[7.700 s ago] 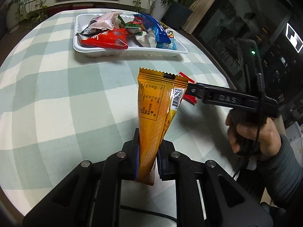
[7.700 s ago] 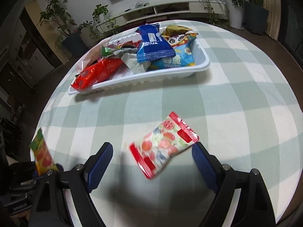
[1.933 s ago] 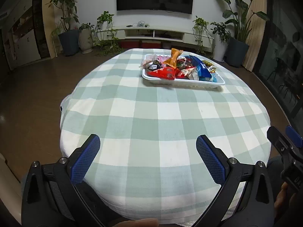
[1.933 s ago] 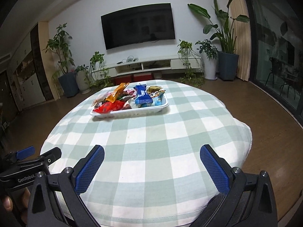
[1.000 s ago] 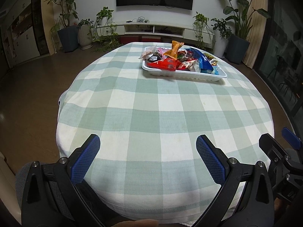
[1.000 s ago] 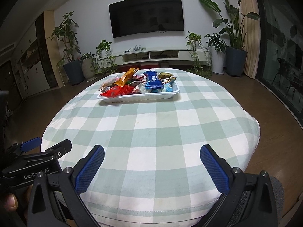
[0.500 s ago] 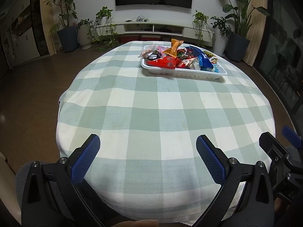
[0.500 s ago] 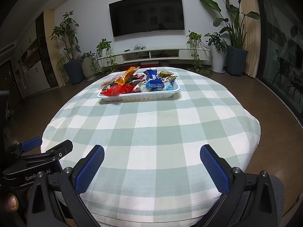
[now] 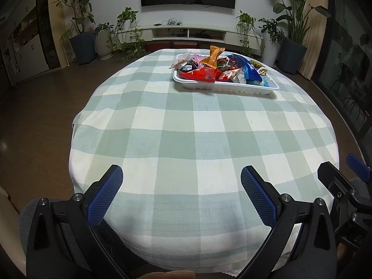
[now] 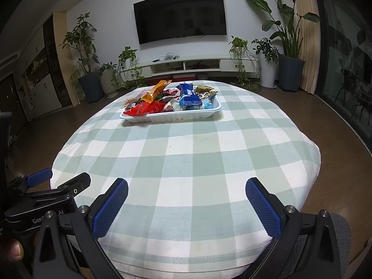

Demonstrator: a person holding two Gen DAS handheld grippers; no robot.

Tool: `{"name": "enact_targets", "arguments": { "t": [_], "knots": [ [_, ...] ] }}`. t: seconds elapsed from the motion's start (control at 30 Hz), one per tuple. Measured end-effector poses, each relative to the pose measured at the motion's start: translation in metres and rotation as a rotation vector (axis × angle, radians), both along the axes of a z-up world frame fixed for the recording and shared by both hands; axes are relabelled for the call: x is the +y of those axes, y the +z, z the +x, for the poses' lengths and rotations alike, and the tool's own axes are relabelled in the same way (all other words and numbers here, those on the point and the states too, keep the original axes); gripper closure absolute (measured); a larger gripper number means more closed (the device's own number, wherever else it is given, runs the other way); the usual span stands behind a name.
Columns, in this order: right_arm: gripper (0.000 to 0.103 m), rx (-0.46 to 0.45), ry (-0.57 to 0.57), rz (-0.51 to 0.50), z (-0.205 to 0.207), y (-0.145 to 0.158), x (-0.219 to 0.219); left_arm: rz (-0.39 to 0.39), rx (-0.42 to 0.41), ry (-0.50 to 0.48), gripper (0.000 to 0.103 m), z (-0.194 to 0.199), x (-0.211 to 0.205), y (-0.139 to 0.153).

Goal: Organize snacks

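Note:
A white tray (image 9: 232, 88) (image 10: 172, 117) stands at the far side of the round checked table, piled with snack packets: a red one (image 9: 200, 74), an orange one (image 9: 212, 55) (image 10: 155, 90) sticking up, a blue one (image 9: 251, 69) (image 10: 188, 95) and others. My left gripper (image 9: 181, 190) is open and empty at the table's near edge. My right gripper (image 10: 186, 200) is open and empty, also at the near edge, far from the tray. Each gripper shows at the side of the other's view.
The table wears a green and white checked cloth (image 9: 186, 125). Behind it are a low TV cabinet (image 10: 197, 66), a wall TV (image 10: 180, 11) and potted plants (image 10: 288, 69). Brown wooden floor surrounds the table.
Earlier the left gripper held an orange packet and a red-and-white packet lay before the right gripper. Now both grippers are empty, open and drawn back; the orange packet stands in the tray.

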State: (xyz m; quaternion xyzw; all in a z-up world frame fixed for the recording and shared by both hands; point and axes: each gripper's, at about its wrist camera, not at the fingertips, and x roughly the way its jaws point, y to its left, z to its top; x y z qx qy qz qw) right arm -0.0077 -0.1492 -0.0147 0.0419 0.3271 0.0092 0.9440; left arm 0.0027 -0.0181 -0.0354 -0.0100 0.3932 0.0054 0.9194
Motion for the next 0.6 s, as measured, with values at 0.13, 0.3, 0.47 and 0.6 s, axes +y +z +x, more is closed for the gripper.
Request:
{"name": "enact_targets", "arguments": {
  "t": [0.13,0.3,0.47,0.6],
  "knots": [
    [0.000,0.005,0.001,0.000,-0.0026,-0.0045,0.0027,0.001,0.003,0.001,0.000,0.0004,0.0009,-0.0008],
    [0.000,0.006,0.001,0.000,-0.0028,-0.0052,0.0023,0.002,0.003,0.000,0.000,0.0004,0.0008,-0.0008],
    [0.000,0.009,0.001,0.001,-0.0045,-0.0085,0.0035,0.004,0.006,-0.001,0.000,0.0006,0.0012,-0.0020],
    [0.000,0.011,0.001,0.001,-0.0049,-0.0092,0.0036,0.005,0.007,-0.001,0.000,0.0006,0.0012,-0.0022]
  ]
}}
